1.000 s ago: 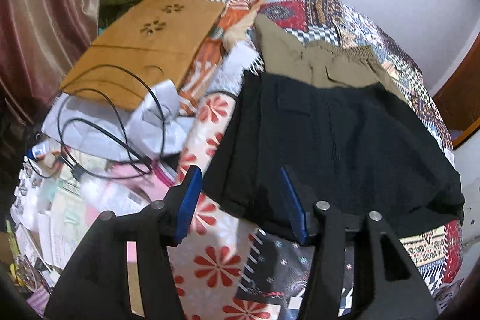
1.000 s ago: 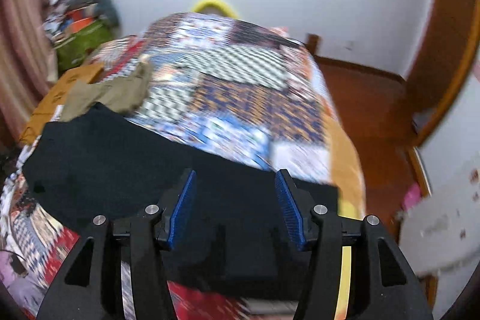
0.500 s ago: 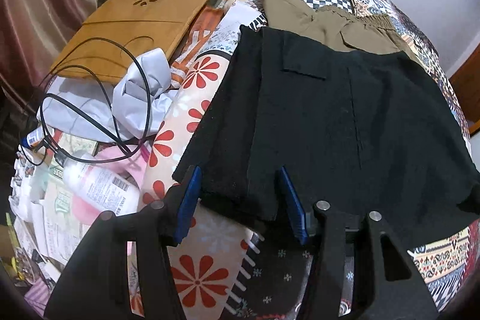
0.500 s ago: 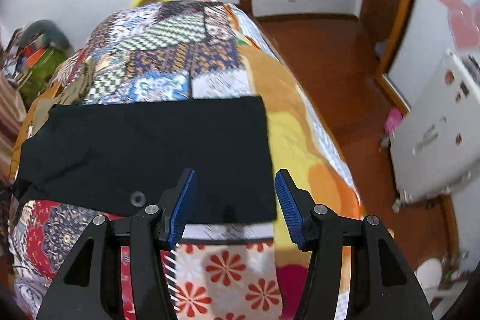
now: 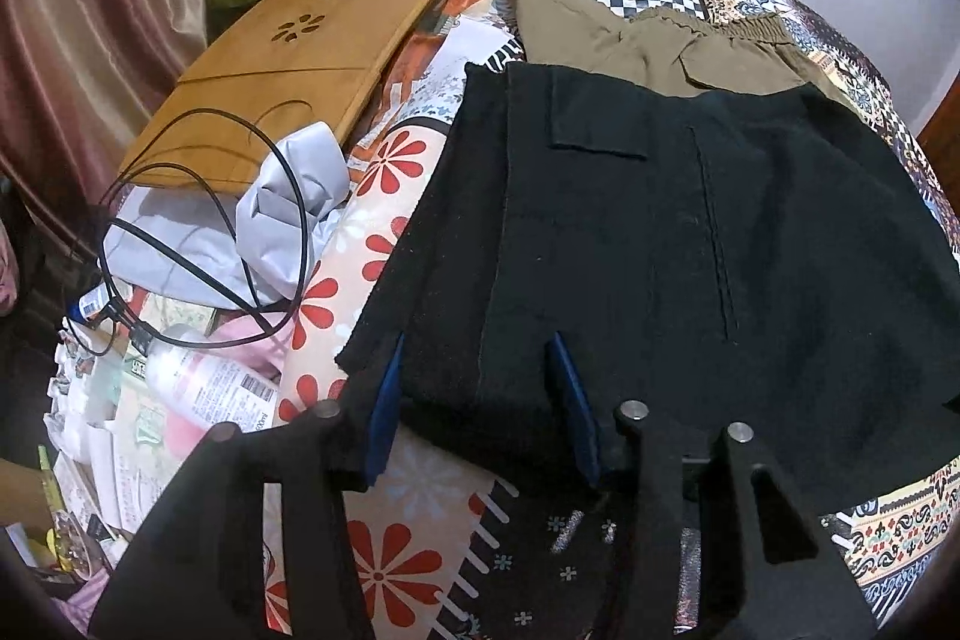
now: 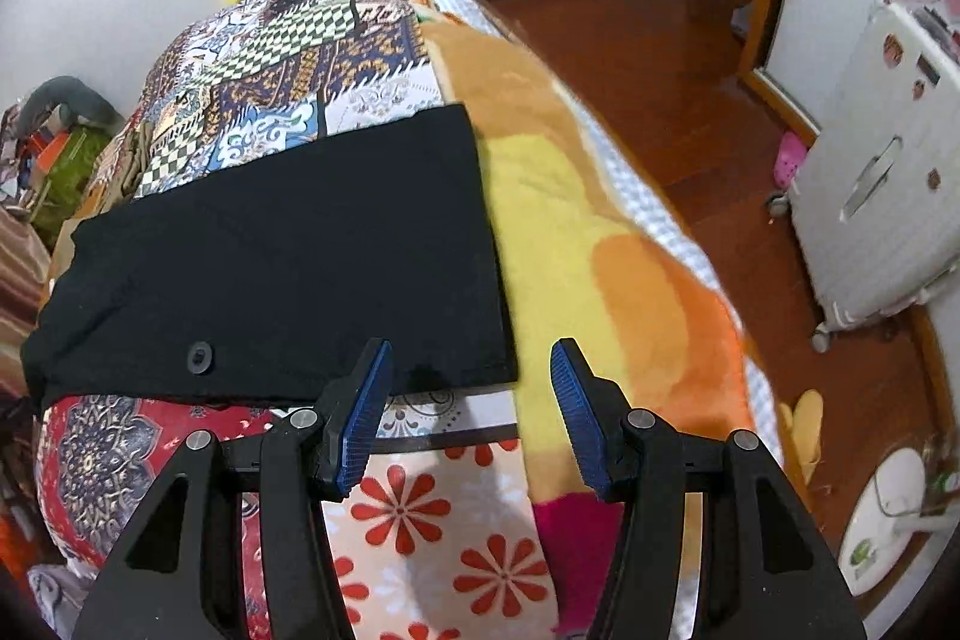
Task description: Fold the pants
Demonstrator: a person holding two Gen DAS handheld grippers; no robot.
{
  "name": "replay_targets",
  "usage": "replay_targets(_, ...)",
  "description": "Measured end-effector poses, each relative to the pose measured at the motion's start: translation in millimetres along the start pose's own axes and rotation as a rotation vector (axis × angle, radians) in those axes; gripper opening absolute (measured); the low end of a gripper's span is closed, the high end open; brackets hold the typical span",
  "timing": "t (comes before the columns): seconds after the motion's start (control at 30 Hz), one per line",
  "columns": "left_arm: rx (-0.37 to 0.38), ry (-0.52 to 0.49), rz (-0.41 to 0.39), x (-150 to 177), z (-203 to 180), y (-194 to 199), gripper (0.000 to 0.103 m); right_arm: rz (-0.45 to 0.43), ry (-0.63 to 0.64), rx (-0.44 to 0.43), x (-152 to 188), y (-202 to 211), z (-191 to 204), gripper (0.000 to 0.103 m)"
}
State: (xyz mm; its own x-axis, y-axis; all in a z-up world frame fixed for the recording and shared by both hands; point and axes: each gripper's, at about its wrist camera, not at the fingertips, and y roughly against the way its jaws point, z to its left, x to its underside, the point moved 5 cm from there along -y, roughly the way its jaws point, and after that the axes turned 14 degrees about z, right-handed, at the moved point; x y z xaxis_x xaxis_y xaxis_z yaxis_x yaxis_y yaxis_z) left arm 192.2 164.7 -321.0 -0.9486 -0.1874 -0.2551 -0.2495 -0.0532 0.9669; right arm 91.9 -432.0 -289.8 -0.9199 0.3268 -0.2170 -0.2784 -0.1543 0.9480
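On the bed [image 6: 600, 232], the black pants [image 5: 690, 244] lie spread flat across the patchwork quilt [image 6: 288, 58], folded lengthwise, with one end reaching toward the bed's cluttered side and the other stopping just short of the yellow and orange blanket [image 6: 558, 196] that runs along the open side. My left gripper [image 5: 480, 388] points down at the near corner of the pants on the cluttered side; its blue pads [image 5: 384, 400] are closing with the black cloth's edge between them, though I cannot see them pressing on it yet. My right gripper [image 6: 471, 400] hangs over the pants' other near corner, its pads [image 6: 360, 412] standing apart, the cloth's corner just ahead of them and not touched. A button [image 6: 199, 358] shows on the pants along the near edge. Olive-brown pants [image 5: 648, 40] lie just beyond the black ones, partly tucked under their far edge. Toward the cluttered side of the bed sit a wooden lap tray [image 5: 288, 76], a grey cloth [image 5: 288, 184] crossed by a black cable [image 5: 198, 244], and a lotion bottle [image 5: 210, 388] lying on its side.
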Motion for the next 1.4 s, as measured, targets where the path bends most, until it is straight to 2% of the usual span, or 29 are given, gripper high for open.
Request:
replay_targets(0.07, 0.000, 0.003, -0.001, -0.4, 1.0, 1.3, 0.040, 0.007, -0.005, -0.018, -2.8, -7.1, 0.7, 0.051)
replay_targets(0.13, -0.001, -0.001, -0.002, -0.6, 1.0, 2.7, 0.038, 0.011, -0.014, -0.020, -5.0, -12.3, -0.1, 0.041)
replay_targets(0.17, -0.004, -0.005, -0.002, -0.6, 0.7, 3.3, 0.037, 0.018, -0.018, -0.018, -5.6, -15.3, -1.0, 0.031)
replay_targets(0.27, -0.017, -0.018, -0.009, -0.8, -1.6, 5.9, 0.030, 0.035, -0.026, -0.031, -5.5, -23.5, -2.1, 0.025)
replay_targets(0.4, -0.052, -0.029, -0.029, -3.3, -0.3, 12.0, 0.018, 0.024, 0.019, 0.009, -4.6, -25.0, 5.1, 0.018)
replay_targets(0.43, -0.058, -0.027, -0.035, -4.1, 1.0, 13.7, 0.007, 0.023, 0.030, 0.019, -4.8, -25.5, 6.8, 0.017)
replay_targets(0.47, -0.070, -0.029, -0.038, -5.6, 3.0, 15.1, 0.005, 0.020, 0.042, 0.030, -4.9, -25.6, 7.9, 0.016)
replay_targets(0.63, -0.053, -0.054, -0.052, -6.7, 4.3, 22.7, 0.004, 0.003, 0.044, 0.036, -7.1, -23.9, 6.0, 0.013)
replay_targets(0.97, -0.120, -0.096, -0.160, -22.9, 4.5, 62.8, 0.004, -0.093, 0.057, 0.095, -20.3, -1.1, 8.9, 0.009)
replay_targets(1.07, -0.140, -0.095, -0.169, -27.9, 10.6, 66.2, 0.004, -0.109, 0.062, 0.113, -26.0, 3.8, 7.4, 0.009)
replay_targets(1.17, -0.135, -0.079, -0.133, -27.4, 18.2, 53.1, 0.004, -0.103, 0.070, 0.137, -28.3, -0.1, 7.2, 0.009)
replay_targets(1.33, -0.133, -0.065, -0.027, -8.1, 21.6, 10.6, 0.004, -0.058, 0.067, 0.174, -23.0, -16.1, 0.9, 0.009)
replay_targets(1.4, -0.126, -0.059, -0.009, 0.3, 22.7, -0.5, 0.004, -0.026, 0.050, 0.190, -20.4, -24.1, -6.6, 0.004)
